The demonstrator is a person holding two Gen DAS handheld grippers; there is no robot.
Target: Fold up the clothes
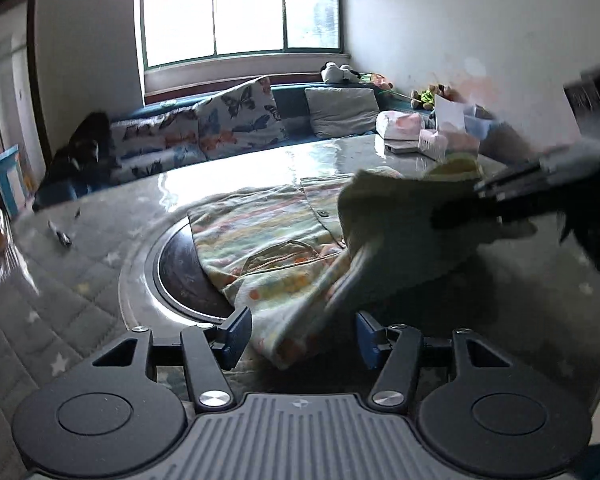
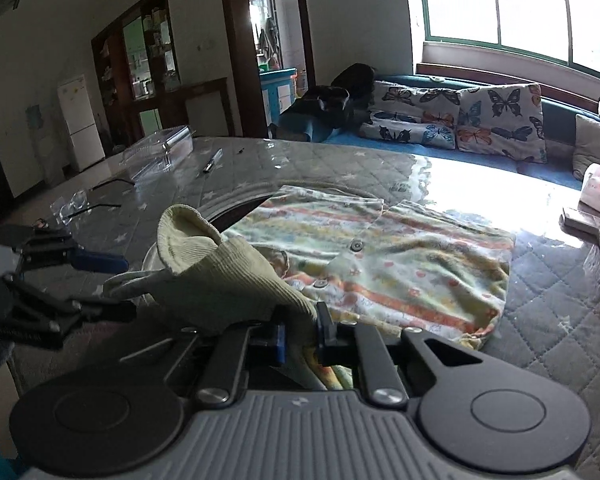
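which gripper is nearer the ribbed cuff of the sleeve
Right. The right gripper is shut on the sleeve just below the ribbed cuff, lifting it. The left gripper is open and apart from the cuff, straddling the garment's near edge.

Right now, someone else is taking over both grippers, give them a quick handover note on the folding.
Right gripper: shut on the ribbed sleeve cuff, lifted off the table.
Left gripper: open, holding nothing, with cloth lying between its fingers.
The striped baby garment lies mostly flat on the quilted table cover, snaps up, partly over the round inset.
Done: one sleeve picked up, apparently being brought across the body.
Left: lay that sleeve down, fold the other side, then probably fold the body.
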